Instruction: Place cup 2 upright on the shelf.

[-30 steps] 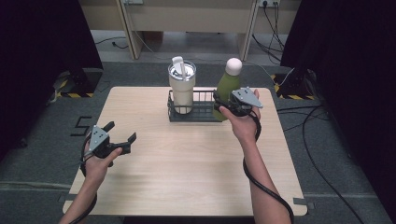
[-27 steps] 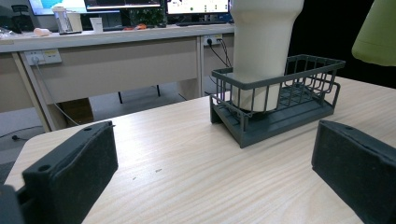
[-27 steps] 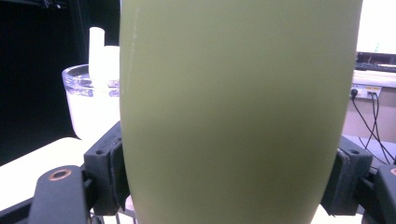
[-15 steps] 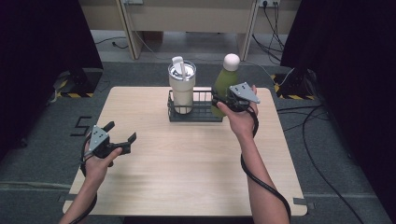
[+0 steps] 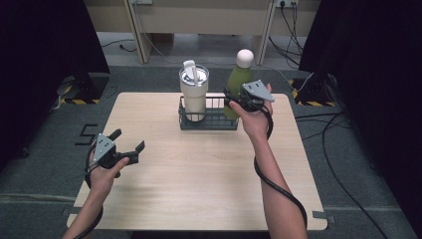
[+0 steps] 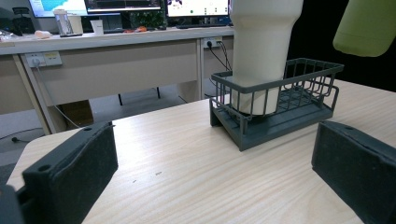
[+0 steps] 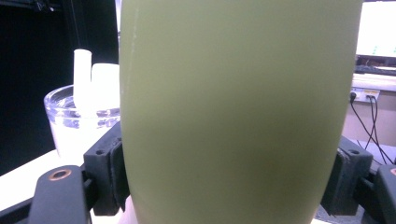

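A green bottle (image 5: 239, 79) with a white cap hangs above the right end of the dark wire basket (image 5: 211, 121), and my right gripper (image 5: 234, 103) is shut on its lower body. In the right gripper view the bottle (image 7: 238, 112) sits between both pads (image 7: 106, 173). Its rounded bottom (image 6: 366, 28) is clear of the basket rim (image 6: 280, 74). A white tumbler (image 5: 194, 92) with a clear lid stands in the basket's left end. My left gripper (image 5: 127, 151) is open over the table's front left, with nothing between its fingers (image 6: 70, 172).
The basket stands at the back middle of the wooden table (image 5: 199, 184). Behind the table are desk legs (image 5: 137, 30), cables and dark curtains (image 5: 45, 55). A desk with monitors (image 6: 121, 32) is behind the basket in the left gripper view.
My right gripper has risen with the green bottle, lifting it up out of the basket and slightly left. The left gripper has stayed in place.
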`<state>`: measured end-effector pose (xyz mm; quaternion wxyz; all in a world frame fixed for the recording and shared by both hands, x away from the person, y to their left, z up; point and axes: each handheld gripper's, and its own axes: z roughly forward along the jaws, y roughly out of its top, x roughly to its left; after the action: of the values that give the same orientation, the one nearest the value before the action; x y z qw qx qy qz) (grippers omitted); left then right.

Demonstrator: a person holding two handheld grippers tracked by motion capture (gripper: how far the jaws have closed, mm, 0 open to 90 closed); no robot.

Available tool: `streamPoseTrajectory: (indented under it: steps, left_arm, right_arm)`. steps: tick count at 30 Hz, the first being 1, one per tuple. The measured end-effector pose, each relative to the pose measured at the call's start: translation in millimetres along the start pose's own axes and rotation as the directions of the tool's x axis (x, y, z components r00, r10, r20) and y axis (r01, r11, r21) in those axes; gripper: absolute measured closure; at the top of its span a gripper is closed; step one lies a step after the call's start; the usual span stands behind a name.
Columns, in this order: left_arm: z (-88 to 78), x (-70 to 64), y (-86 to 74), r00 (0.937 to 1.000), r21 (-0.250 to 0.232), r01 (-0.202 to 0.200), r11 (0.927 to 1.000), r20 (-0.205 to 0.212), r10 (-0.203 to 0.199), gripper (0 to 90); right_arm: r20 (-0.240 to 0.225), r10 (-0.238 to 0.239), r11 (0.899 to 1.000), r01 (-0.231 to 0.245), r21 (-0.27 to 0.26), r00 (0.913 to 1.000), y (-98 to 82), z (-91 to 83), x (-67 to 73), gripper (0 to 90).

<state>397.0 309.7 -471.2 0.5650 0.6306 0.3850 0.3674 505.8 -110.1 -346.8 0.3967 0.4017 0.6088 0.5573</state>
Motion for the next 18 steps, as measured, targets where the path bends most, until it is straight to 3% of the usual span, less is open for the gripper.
streamPoseTrajectory:
  steps: [18]
  left_arm:
    - [-0.2,1.6,-0.4,1.0,-0.001,0.006,1.0,-0.005,-0.006,0.0]
  right_arm:
    - [0.008,0.002,0.999,-0.003,0.041,1.0,4.7,30.4,1.7,21.2]
